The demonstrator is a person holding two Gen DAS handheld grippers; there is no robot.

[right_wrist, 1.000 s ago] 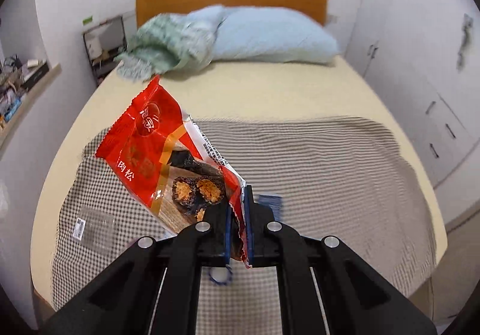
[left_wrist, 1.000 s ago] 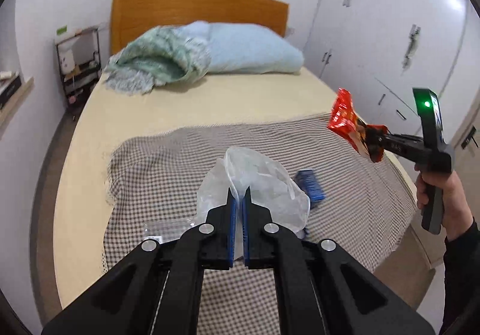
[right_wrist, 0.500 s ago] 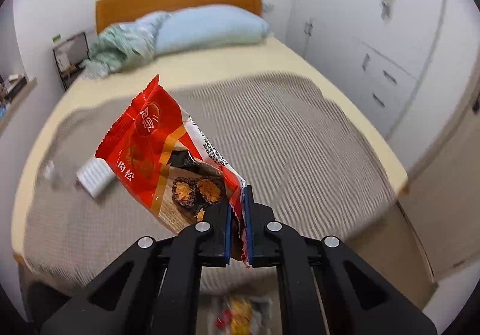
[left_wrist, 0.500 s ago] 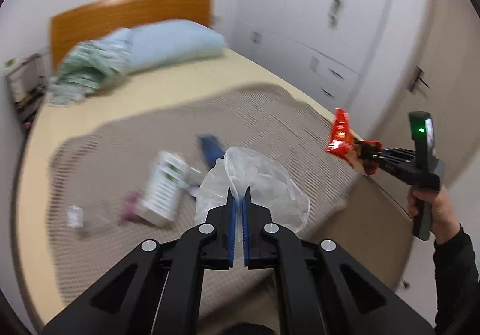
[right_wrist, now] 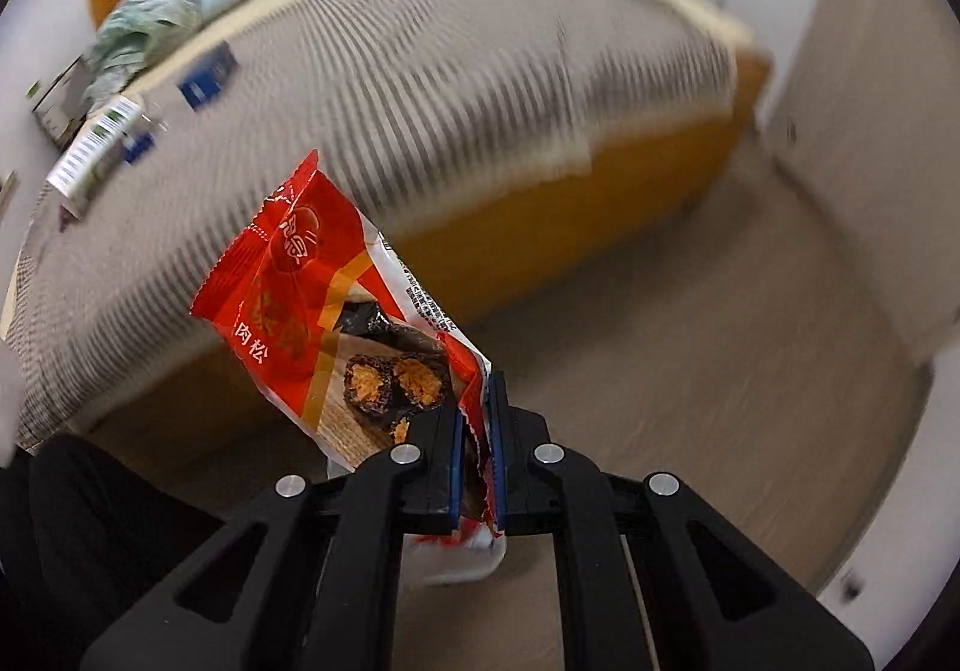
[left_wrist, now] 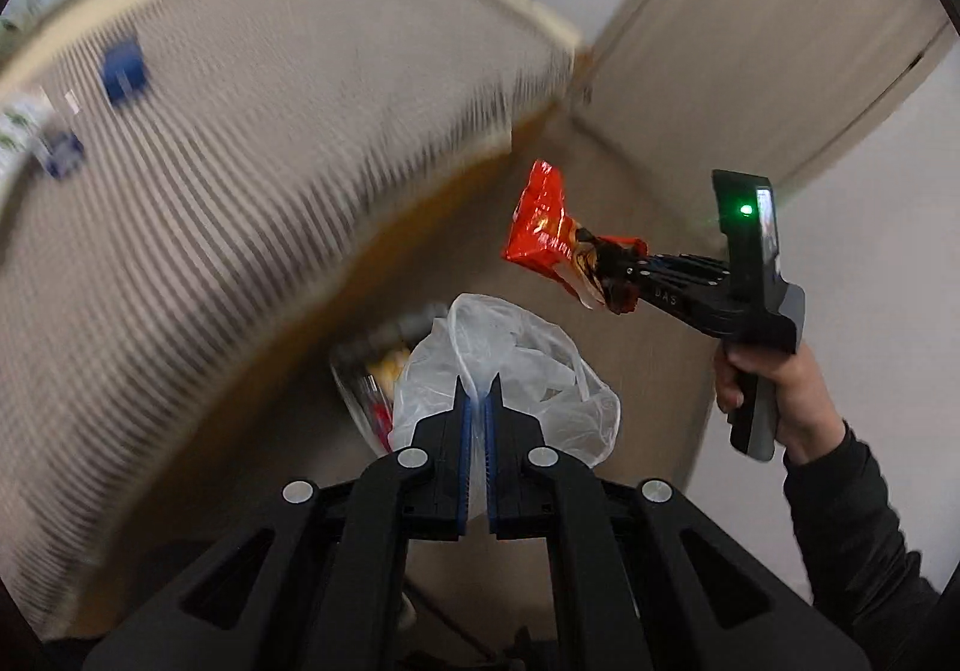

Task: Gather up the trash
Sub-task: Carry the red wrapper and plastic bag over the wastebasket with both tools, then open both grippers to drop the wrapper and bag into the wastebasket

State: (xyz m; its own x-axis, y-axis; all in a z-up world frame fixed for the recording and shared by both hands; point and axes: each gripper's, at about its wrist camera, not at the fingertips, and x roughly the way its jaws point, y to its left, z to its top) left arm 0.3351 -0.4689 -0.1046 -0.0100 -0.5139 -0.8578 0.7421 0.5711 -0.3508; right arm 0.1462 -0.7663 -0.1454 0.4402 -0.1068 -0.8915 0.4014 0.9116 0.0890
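Observation:
My left gripper [left_wrist: 478, 401] is shut on a crumpled clear plastic bag [left_wrist: 528, 371], which hangs in front of its tips. Just beyond and below the bag, a bin [left_wrist: 366, 389] lined with clear plastic shows blurred wrappers inside. My right gripper [right_wrist: 477, 401] is shut on a red snack wrapper [right_wrist: 324, 305], pinching its lower corner. In the left wrist view that red snack wrapper [left_wrist: 543, 233] hangs in the right gripper [left_wrist: 606, 269] above and right of the bin, over the floor, held by a hand [left_wrist: 774, 389] in a dark sleeve.
The bed with a checked blanket [left_wrist: 240, 143] fills the left; its wooden frame [right_wrist: 576, 203] edges the floor. A blue packet [right_wrist: 207, 74] and a white box [right_wrist: 96, 149] lie on the blanket. A beige door [left_wrist: 750, 29] stands behind. A dark trouser leg [right_wrist: 102, 509] is at lower left.
Both grippers have swung right and down, away from the bed to its foot end, and now point at the floor. The bin has come into view. Both grips are unchanged.

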